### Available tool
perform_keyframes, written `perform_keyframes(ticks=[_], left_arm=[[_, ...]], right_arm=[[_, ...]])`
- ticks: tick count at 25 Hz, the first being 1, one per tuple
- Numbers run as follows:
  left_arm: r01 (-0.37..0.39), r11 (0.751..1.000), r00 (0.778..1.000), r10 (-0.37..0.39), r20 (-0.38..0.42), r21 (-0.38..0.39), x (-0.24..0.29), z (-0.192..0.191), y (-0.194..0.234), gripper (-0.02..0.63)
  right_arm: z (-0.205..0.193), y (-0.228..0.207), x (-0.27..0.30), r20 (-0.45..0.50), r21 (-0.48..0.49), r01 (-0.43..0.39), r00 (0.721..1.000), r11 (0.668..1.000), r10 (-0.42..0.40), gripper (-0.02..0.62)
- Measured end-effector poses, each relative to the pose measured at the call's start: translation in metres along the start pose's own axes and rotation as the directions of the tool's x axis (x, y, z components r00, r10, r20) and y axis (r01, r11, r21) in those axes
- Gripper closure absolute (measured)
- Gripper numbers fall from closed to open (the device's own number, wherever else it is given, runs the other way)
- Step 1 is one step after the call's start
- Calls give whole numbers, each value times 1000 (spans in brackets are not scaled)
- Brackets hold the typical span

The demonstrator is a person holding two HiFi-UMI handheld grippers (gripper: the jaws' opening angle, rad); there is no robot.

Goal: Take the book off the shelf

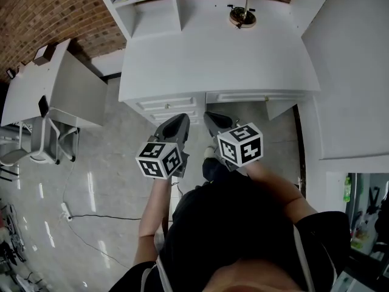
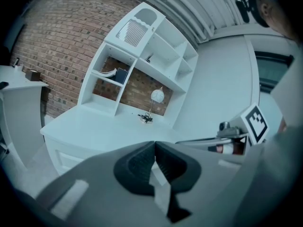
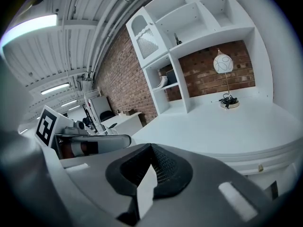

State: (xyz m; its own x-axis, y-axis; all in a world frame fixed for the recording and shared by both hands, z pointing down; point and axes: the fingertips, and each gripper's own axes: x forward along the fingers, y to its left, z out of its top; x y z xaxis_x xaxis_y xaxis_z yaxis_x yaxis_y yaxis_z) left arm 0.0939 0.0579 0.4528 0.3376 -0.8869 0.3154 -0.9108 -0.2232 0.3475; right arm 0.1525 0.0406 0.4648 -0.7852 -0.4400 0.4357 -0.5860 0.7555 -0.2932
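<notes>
Desk (image 1: 213, 53) ahead: left tongs (image 1: 180, 120), right tongs (image 1: 210, 116) closed, empty.

The head camera sits high on the person and looks steeply down. The left tool (image 1: 180, 121) and the right tool (image 1: 213, 119) are close below it, with the floor (image 1: 91, 187) under them. The white worktop (image 1: 219, 59) lies further ahead, at the top of this view. Each tool camera rides low behind its own jaws and looks forward along them. The left tool view faces the front of the worktop from a little way off. The right tool view is nearer to its edge and looks across it. All three views share the worktop, the lamp (image 1: 244, 16) and the shelf unit (image 1: 143, 5). Each tool view also catches the other tool at its side.
</notes>
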Motion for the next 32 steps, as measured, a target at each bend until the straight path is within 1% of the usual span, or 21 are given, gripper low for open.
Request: perform_keyframes(ticks=[5, 10, 17, 20, 24, 27, 32], left_arm=[[4, 1000, 1000, -4, -9, 13, 35, 16, 9, 600], [-17, 1000, 1000, 17, 0, 12, 61, 39, 29, 600], [-29, 999, 1000, 29, -2, 12, 94, 56, 50, 600], [-34, 999, 999, 34, 6, 8, 104, 64, 57, 600], [-47, 998, 999, 47, 9, 30, 114, 70, 62, 600], [-44, 998, 999, 43, 16, 37, 116, 73, 63, 600], [-29, 999, 999, 28, 41, 17, 119, 84, 67, 600]], right_arm=[[18, -29, 23, -9, 9, -3, 1000, 1000, 3, 597], [39, -46, 49, -14, 11, -19, 1000, 1000, 19, 597], [60, -71, 79, -15, 8, -30, 999, 1000, 30, 597], [70, -79, 88, -11, 2, -35, 999, 999, 35, 597], [79, -87, 95, -1, -7, -41, 999, 999, 41, 597], [82, -88, 97, 4, -13, -48, 999, 999, 48, 597], [92, -88, 103, 19, -22, -57, 998, 998, 57, 597]])
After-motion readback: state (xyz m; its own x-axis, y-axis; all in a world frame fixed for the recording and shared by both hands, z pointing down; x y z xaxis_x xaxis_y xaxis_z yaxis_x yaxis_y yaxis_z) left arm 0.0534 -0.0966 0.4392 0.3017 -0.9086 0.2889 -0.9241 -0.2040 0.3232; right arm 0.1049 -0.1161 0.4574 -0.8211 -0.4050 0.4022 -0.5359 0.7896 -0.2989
